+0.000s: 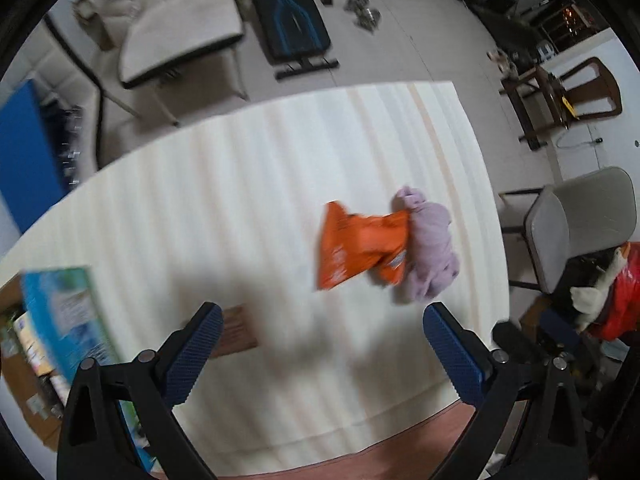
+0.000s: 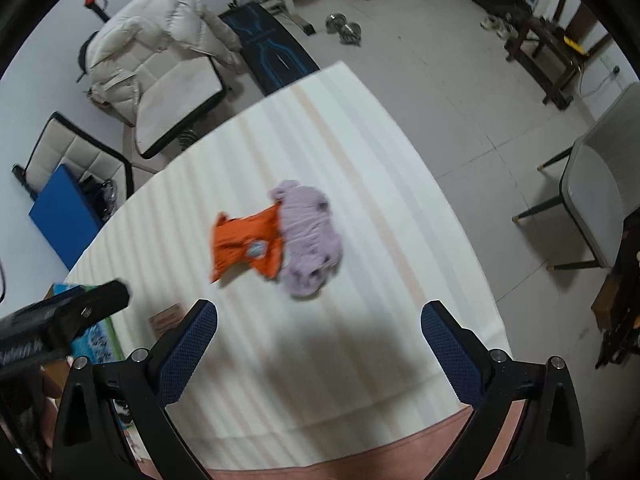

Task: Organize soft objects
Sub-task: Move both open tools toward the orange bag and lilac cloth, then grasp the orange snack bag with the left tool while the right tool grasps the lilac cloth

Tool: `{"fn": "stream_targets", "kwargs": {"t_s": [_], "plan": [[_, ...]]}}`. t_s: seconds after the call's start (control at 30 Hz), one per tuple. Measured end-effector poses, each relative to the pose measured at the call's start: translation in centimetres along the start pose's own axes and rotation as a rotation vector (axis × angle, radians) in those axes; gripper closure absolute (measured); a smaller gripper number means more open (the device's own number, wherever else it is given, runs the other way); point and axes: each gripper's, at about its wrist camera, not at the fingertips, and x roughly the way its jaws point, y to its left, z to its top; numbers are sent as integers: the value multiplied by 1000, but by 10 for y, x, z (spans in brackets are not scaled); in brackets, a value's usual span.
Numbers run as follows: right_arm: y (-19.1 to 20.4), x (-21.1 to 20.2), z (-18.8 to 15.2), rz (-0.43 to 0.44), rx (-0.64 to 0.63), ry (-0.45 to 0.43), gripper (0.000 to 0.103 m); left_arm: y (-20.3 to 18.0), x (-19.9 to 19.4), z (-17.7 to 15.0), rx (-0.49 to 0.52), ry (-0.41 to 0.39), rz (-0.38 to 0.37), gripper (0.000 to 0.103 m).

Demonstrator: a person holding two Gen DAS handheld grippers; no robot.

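An orange soft pouch (image 1: pixel 360 246) lies on the white striped tabletop (image 1: pixel 224 200), touching a crumpled lilac cloth (image 1: pixel 430 248) on its right. Both also show in the right wrist view, the orange pouch (image 2: pixel 246 246) left of the lilac cloth (image 2: pixel 310 236). My left gripper (image 1: pixel 322 324) is open and empty, held above the table short of the two items. My right gripper (image 2: pixel 318 320) is open and empty, also above the table in front of them. The left gripper's body (image 2: pixel 64 320) shows at the left edge of the right wrist view.
A blue-green box (image 1: pixel 68 312) and a small brown card (image 1: pixel 236 332) lie at the table's left near edge. Chairs (image 1: pixel 580 228) stand around the table, one with a beige jacket (image 2: pixel 160 28). A weight bench (image 1: pixel 292 16) and dumbbells (image 2: pixel 344 28) are on the floor beyond.
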Motion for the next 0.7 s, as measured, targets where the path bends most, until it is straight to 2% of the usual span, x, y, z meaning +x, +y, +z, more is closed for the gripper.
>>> {"fn": "stream_targets", "kwargs": {"t_s": [0.2, 0.37, 0.47, 0.53, 0.6, 0.63, 0.7], "plan": [[-31, 28, 19, -1, 51, 34, 1, -34, 58, 36, 26, 108, 0, 1], [-52, 41, 30, -2, 79, 49, 2, -52, 97, 42, 71, 189, 41, 0], [-60, 45, 35, 0, 86, 56, 2, -48, 103, 43, 32, 206, -16, 1], [-61, 48, 37, 14, 84, 64, 5, -45, 96, 41, 29, 178, -20, 10], [-58, 51, 39, 28, 77, 74, 9, -40, 92, 39, 34, 172, -17, 26], [-55, 53, 40, 35, 71, 79, 9, -36, 90, 36, 34, 170, -2, 30], [-49, 60, 42, 50, 64, 93, 9, -28, 90, 32, 27, 179, -15, 29]]}}
